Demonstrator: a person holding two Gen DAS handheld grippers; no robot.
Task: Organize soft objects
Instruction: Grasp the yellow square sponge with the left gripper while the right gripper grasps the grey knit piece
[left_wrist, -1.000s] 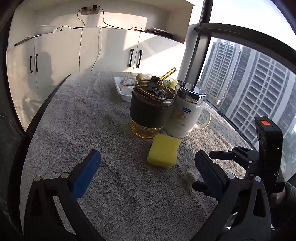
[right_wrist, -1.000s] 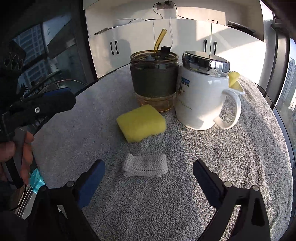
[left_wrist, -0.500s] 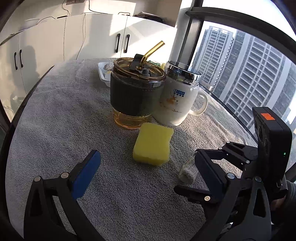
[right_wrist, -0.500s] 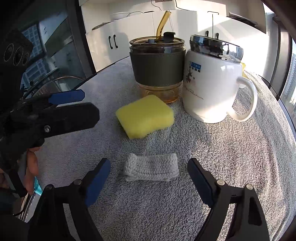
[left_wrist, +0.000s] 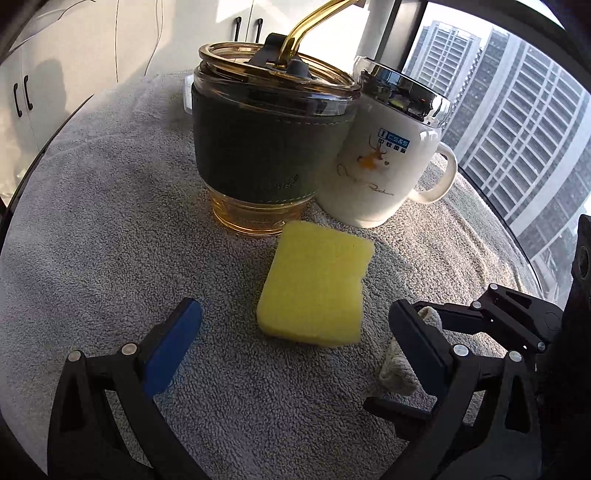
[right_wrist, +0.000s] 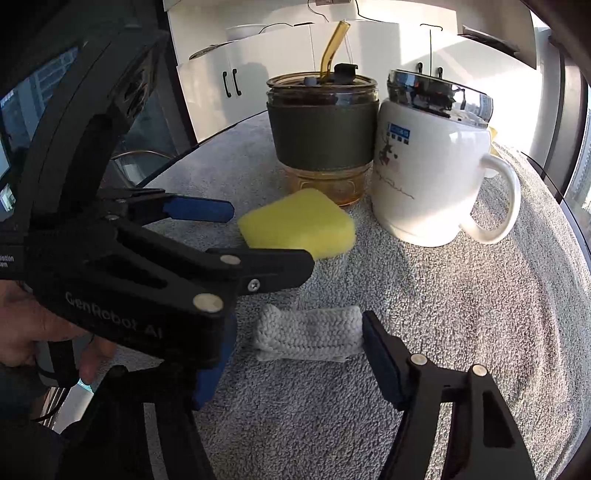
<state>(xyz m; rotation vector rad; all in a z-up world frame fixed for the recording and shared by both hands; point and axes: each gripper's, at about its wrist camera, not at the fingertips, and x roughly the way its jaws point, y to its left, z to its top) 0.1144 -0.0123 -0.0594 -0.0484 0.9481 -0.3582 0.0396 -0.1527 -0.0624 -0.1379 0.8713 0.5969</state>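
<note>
Right wrist view, knitted cloth (right_wrist: 310, 334) lying crosswise, seemingly between right tongs (right_wrist: 295, 363)

The left gripper (left_wrist: 291, 339) is spread wide, low over the grey towel (left_wrist: 110, 236), its blue pads either side of the yellow sponge (left_wrist: 314, 288) but not touching it. The sponge lies flat just before the amber cup (left_wrist: 269, 147), which has a dark sleeve and a straw. A white mug (left_wrist: 384, 158) with a metal lid stands touching the cup. At lower right the right gripper (left_wrist: 424, 354) brackets a knitted cloth (left_wrist: 399, 365), mostly hidden.
</note>
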